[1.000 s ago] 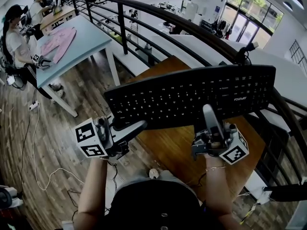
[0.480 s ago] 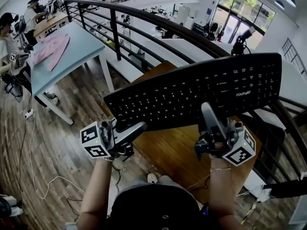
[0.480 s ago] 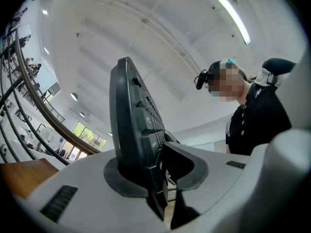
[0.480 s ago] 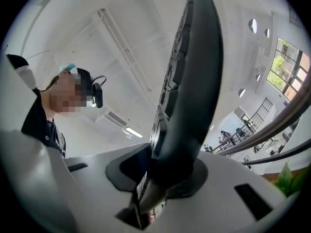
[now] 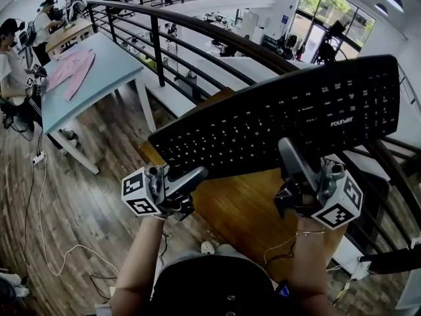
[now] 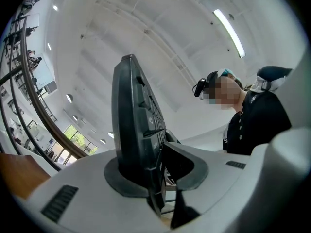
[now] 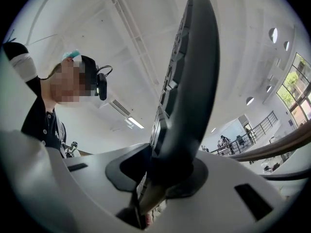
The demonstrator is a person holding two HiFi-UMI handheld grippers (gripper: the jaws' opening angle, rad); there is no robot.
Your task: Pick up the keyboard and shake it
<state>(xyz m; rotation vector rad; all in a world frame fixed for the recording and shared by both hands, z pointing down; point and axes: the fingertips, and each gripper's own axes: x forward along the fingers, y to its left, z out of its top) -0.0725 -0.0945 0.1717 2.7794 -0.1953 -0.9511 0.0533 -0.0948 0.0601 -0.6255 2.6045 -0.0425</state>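
The black keyboard [image 5: 283, 124] is held up in the air over the brown wooden table [image 5: 256, 209], keys facing me, its right end higher than its left. My left gripper [image 5: 194, 174] is shut on the keyboard's near edge at the left end. My right gripper [image 5: 289, 158] is shut on the near edge further right. In the left gripper view the keyboard [image 6: 133, 130] stands edge-on between the jaws. The right gripper view shows the keyboard [image 7: 187, 96] the same way, its curved back toward the right jaw.
A dark metal railing [image 5: 197, 38] runs across behind the table, with an open drop to a lower floor beyond. A light blue table [image 5: 85, 71] with pink cloth stands at the left, with people beside it. Cables lie on the wooden floor [image 5: 59, 216].
The keyboard has risen and tilted, its right end going up. Both grippers have moved up and a little to the right with it.
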